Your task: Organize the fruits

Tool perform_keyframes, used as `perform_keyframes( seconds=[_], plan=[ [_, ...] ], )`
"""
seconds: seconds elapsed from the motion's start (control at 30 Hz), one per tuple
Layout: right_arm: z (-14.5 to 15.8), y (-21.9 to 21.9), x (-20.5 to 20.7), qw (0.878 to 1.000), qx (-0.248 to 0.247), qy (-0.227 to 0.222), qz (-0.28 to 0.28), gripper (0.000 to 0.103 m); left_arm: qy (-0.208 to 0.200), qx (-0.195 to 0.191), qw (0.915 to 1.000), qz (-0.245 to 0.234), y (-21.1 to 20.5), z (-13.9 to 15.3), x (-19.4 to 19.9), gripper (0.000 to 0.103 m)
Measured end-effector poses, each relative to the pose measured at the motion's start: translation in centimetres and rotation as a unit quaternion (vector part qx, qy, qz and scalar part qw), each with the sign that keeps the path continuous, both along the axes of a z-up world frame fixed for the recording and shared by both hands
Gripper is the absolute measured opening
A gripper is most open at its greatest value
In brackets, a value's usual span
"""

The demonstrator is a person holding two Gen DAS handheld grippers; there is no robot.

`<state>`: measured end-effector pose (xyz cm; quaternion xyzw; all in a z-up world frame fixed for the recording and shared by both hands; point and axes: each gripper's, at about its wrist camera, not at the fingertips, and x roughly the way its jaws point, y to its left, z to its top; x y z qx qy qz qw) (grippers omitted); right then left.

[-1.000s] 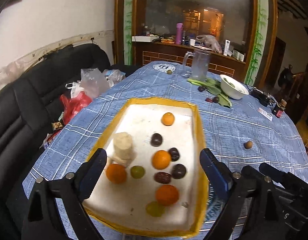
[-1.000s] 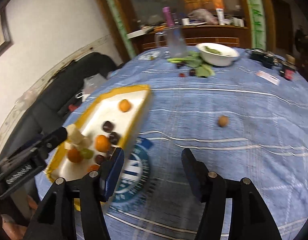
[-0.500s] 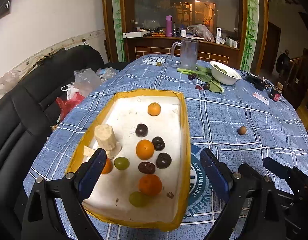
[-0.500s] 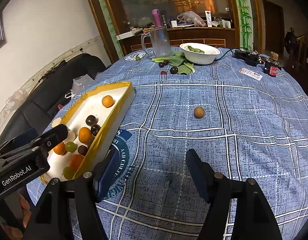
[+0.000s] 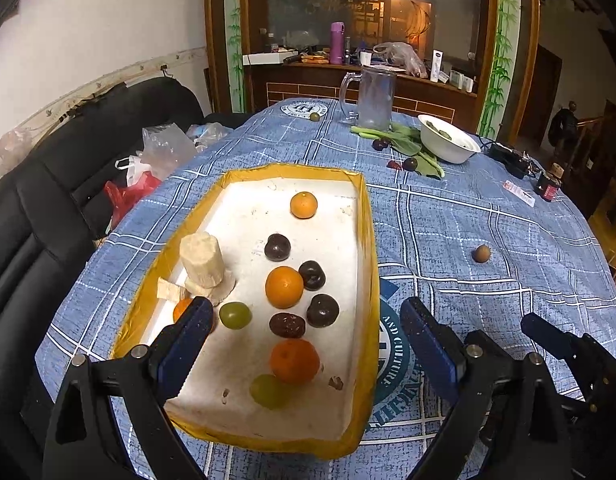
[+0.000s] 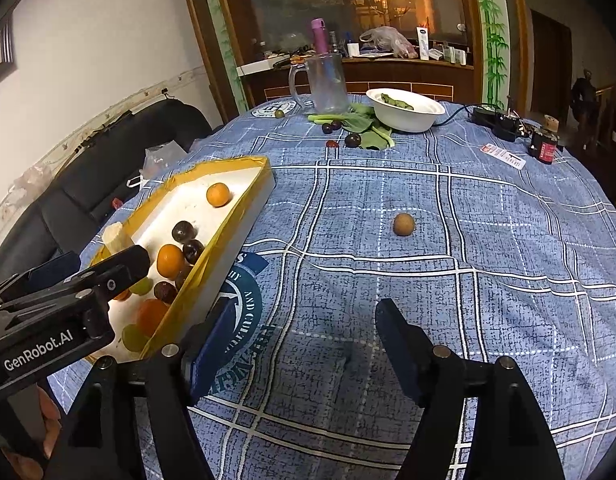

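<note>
My left gripper (image 5: pixel 304 334) hangs over the near end of the yellow tray (image 5: pixel 370 240), jaws wide open, holding nothing. My right gripper (image 6: pixel 300 342) is over the blue cloth (image 6: pixel 468 300), jaws open too, and empty.

Most of the fruit sits in the tray: oranges (image 5: pixel 284 286), dark plums (image 5: pixel 323 311) and green grapes (image 5: pixel 235 315), with a pale peeled chunk (image 5: pixel 202 260) standing near the left wall. One small brown fruit (image 6: pixel 403 224) lies alone on the cloth, well away from the tray. A few more dark fruits (image 6: pixel 352 139) lie on the green leaves (image 6: pixel 372 128) by the white bowl (image 6: pixel 406 110).

I think the brown fruit is light, round and hard, so it could roll away if I bump it. I would come down from above and pinch it across its middle, gently. The plums and grapes look soft and smooth. They may slip or squash, so a soft squeeze on the widest part is best.
</note>
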<state>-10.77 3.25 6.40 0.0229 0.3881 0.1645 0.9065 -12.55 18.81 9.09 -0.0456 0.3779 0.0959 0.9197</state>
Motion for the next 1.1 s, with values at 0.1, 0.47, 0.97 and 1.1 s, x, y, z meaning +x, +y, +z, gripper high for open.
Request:
perform_keyframes(
  seconds=[0.1,0.47,0.97,1.1],
  plan=[
    [0.0,0.4,-0.1,1.000,-0.006,-0.003,0.002,0.077,0.002,-0.003,1.0000,0.004,0.1,-0.2,0.1,0.094],
    [0.4,0.9,-0.8,1.000,-0.014,-0.019,0.002,0.079,-0.011,-0.006,0.9998,0.015,0.4,0.3,-0.6,0.094],
    [1.4,0.6,-2.3,0.999,-0.017,-0.040,0.001,0.081,-0.033,0.002,0.9994,0.014,-0.5,1.4,-1.9,0.094],
    [1.5,0.5,-2.5,0.999,-0.017,-0.042,0.000,0.081,-0.035,0.004,0.9993,0.013,-0.6,1.5,-2.2,0.094]
  ],
)
